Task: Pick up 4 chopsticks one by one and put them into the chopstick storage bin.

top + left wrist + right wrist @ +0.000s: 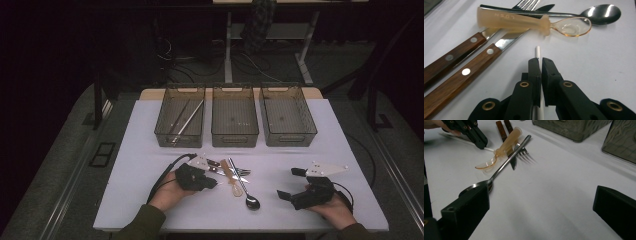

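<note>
High view: white table, dark cabled floor.

Room dim, far side near black. White table on grey carpet floor. Behind it a pale desk frame stood over tangled cables; dark floor plate lay left of the table

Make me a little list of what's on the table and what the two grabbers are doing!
left gripper: shut on a thin white stick
right gripper: open, holding nothing
cutlery pile: metal spoon, amber plastic spoon, fork, knife
bins: three at the back; left bin has long sticks inside
table: white
</note>
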`<state>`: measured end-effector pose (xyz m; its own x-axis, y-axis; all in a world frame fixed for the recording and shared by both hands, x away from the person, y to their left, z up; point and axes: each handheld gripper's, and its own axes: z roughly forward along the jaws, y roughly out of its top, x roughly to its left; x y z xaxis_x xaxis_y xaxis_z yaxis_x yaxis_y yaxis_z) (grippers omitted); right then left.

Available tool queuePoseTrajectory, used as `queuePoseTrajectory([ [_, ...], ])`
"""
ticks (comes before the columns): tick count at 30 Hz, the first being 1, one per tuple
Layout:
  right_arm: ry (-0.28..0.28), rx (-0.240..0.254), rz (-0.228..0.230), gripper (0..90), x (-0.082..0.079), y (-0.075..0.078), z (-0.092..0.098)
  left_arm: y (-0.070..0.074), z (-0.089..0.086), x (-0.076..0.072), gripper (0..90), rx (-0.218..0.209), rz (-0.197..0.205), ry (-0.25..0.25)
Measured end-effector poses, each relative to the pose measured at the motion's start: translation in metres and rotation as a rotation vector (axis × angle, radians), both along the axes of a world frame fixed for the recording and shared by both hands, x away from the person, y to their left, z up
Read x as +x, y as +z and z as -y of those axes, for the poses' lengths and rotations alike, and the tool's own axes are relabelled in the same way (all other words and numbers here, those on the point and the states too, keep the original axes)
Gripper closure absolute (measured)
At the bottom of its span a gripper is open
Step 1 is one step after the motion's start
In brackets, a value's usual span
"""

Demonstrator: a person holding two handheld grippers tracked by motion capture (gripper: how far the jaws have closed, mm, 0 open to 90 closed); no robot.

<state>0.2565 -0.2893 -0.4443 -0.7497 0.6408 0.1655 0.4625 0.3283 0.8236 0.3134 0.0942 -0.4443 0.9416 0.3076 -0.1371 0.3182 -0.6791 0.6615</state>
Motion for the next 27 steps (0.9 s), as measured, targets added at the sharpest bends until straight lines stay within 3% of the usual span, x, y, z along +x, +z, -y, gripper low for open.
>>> queuePoseTrajectory([
  [4,0.002,0.000,0.001,0.5,0.000,0.000,0.000,0.001,-0.005,0.003,85.5,0.012,0.018,0.024],
  [10,0.001,-0.002,-0.002,0.5,0.000,0.000,0.000,0.001,-0.014,0.011,85.5,0.028,0.045,0.109],
  [15,0.000,-0.003,-0.002,0.5,0.000,0.000,0.000,0.001,-0.016,0.012,85.3,0.020,0.034,0.117],
  [19,0.001,-0.003,-0.002,0.5,0.000,0.000,0.000,0.000,-0.017,0.012,83.9,0.005,0.022,0.117],
  [24,-0.002,0.000,-0.003,0.5,0.000,0.000,0.000,0.007,-0.024,0.007,73.1,-0.030,0.022,0.119],
  [27,-0.002,0.002,-0.003,0.5,0.000,0.000,0.000,0.014,-0.036,0.001,67.6,-0.058,0.025,0.150],
])
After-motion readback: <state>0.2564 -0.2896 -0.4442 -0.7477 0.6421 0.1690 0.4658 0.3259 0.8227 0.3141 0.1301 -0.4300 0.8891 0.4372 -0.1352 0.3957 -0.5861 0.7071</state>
